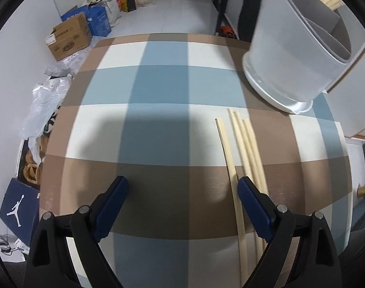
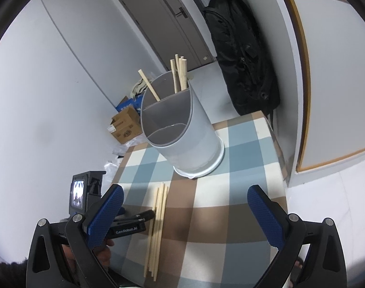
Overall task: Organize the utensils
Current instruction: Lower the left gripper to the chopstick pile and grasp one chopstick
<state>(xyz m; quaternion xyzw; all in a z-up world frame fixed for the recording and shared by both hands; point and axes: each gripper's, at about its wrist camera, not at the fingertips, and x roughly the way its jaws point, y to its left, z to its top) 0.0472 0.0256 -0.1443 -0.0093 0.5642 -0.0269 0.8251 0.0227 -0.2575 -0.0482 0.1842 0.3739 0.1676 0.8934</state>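
Note:
Several loose wooden chopsticks (image 1: 242, 153) lie in a bundle on the checked tablecloth; they also show in the right wrist view (image 2: 158, 218). A grey divided utensil holder (image 2: 182, 129) stands beyond them with several chopsticks (image 2: 178, 74) upright in its far compartment; it is at the top right in the left wrist view (image 1: 290, 55). My left gripper (image 1: 182, 192) is open and empty, low over the cloth, its right finger over the loose chopsticks. My right gripper (image 2: 186, 204) is open and empty, above the table, right of the bundle.
The table (image 1: 158, 84) has a blue, brown and white checked cloth. Cardboard boxes (image 1: 69, 37) and plastic bags (image 1: 45, 105) lie on the floor to the left. A black backpack (image 2: 240, 55) hangs by the wall behind the holder. The left gripper's body (image 2: 132, 225) sits beside the chopsticks.

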